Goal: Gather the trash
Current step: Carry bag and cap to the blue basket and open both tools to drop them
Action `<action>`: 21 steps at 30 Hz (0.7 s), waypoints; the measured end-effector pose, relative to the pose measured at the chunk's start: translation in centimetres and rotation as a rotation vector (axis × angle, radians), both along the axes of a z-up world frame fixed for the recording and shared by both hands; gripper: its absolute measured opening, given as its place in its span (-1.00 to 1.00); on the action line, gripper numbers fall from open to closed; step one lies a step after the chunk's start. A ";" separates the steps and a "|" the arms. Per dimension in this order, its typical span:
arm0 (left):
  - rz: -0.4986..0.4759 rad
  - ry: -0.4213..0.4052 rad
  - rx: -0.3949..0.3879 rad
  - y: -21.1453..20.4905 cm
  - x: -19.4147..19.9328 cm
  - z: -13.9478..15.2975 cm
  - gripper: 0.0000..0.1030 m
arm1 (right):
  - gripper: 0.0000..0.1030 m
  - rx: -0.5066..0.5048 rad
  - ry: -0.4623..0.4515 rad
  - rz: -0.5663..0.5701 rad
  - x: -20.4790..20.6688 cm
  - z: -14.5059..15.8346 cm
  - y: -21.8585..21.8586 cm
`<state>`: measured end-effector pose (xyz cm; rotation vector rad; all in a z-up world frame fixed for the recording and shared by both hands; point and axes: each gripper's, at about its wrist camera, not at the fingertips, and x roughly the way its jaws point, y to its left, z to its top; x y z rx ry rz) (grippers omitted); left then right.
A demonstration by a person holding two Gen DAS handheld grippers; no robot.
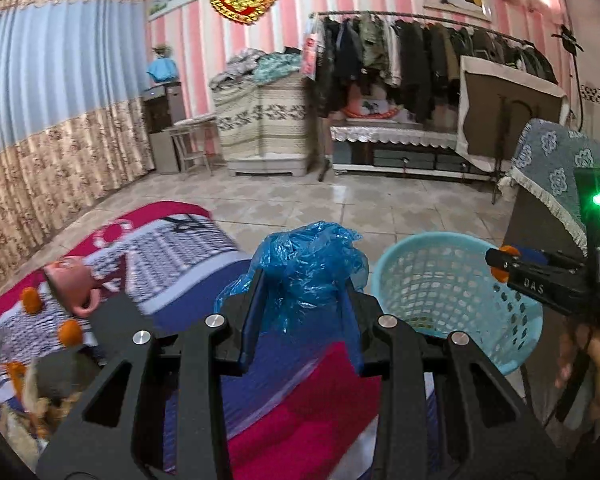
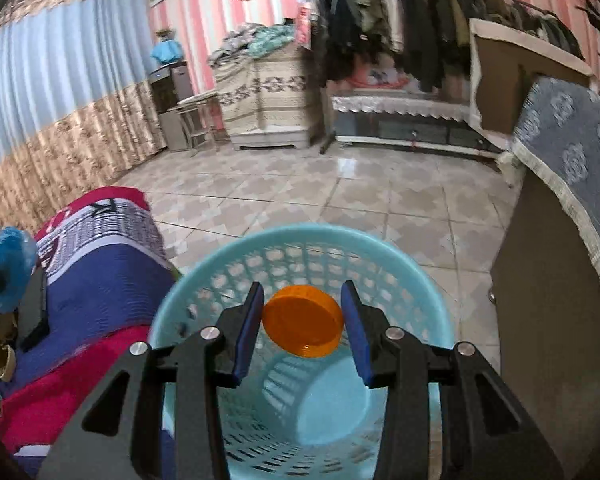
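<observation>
Above the open mouth of one pale blue mesh wastebasket (image 2: 300,256), a flat, round orange lid (image 2: 303,321) is clamped edge to edge by the right gripper (image 2: 303,316), its face tilted toward the camera. Beside the bed's (image 1: 300,392) edge, one crumpled, translucent blue plastic bag (image 1: 306,264) is pinched in the left gripper (image 1: 300,300), bulging upward.

Black grippers (image 1: 302,300), blue-padded jaws, silver screws.

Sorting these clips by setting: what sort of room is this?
Most likely a bedroom in a home: a bed with a striped blanket, a long rack of hanging clothes along the pink striped wall, and floor-length curtains.
</observation>
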<state>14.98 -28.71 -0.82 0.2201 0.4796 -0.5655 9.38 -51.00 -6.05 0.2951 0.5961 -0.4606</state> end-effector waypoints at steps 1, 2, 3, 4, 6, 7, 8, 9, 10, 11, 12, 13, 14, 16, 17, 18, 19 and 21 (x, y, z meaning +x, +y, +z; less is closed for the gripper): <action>-0.016 0.009 0.000 -1.2 0.1 -0.4 -0.34 | -0.22 0.011 0.000 -0.018 -0.6 -0.3 -0.6; -0.026 0.013 -0.001 -1.9 0.1 -0.6 -0.34 | -0.22 0.028 -0.004 -0.031 -1.1 -0.5 -1.0; -0.039 0.019 -0.001 -2.8 0.2 -1.0 -0.34 | -0.22 0.040 -0.005 -0.040 -1.3 -0.7 -1.4; -0.053 0.025 -0.003 -3.6 0.2 -1.4 -0.34 | -0.22 0.052 -0.003 -0.057 -1.8 -1.0 -1.8; -0.080 0.041 -0.003 -5.1 0.4 -2.4 -0.34 | -0.22 0.060 0.002 -0.076 -2.2 -1.4 -2.2; -0.090 0.049 0.003 -6.2 0.5 -2.9 -0.34 | -0.22 0.067 0.004 -0.089 -2.3 -1.7 -2.6; -0.095 0.054 0.004 -6.9 0.6 -3.1 -0.34 | -0.22 0.071 0.008 -0.098 -2.3 -1.8 -2.9; -0.102 0.060 0.001 -7.7 0.8 -3.3 -0.34 | -0.22 0.072 0.010 -0.104 -2.3 -1.9 -3.1; -0.112 0.067 -0.004 -8.4 1.0 -3.5 -0.34 | -0.22 0.073 0.011 -0.109 -2.4 -2.0 -3.2; -0.129 0.070 -0.007 -9.5 1.2 -3.6 -0.34 | -0.22 0.077 0.009 -0.116 -2.5 -2.0 -3.5; -0.135 0.063 -0.004 -10.2 1.3 -3.5 -0.34 | -0.22 0.082 0.007 -0.122 -2.6 -2.1 -3.6; -0.142 0.052 0.003 -11.1 1.4 -3.6 -0.34 | -0.22 0.089 0.005 -0.130 -2.8 -2.2 -3.9; -0.151 0.043 0.015 -12.2 1.6 -3.9 -0.34 | -0.22 0.097 0.002 -0.136 -3.0 -2.2 -4.1; -0.152 0.047 0.028 -13.5 1.9 -4.6 -0.34 | -0.22 0.110 -0.003 -0.147 -3.3 -2.4 -4.4; -0.154 0.057 0.025 -13.8 1.9 -5.0 -0.34 | -0.22 0.114 -0.005 -0.151 -3.4 -2.4 -4.5; -0.155 0.068 0.024 -13.9 2.1 -5.3 -0.34 | -0.22 0.117 -0.007 -0.153 -3.5 -2.5 -4.6; -0.160 0.086 0.034 -14.2 2.3 -6.0 -0.27 | -0.22 0.115 -0.006 -0.151 -3.4 -2.5 -4.6; -0.157 0.090 0.070 -14.5 2.4 -6.6 0.00 | -0.22 0.113 -0.003 -0.149 -3.3 -2.6 -4.5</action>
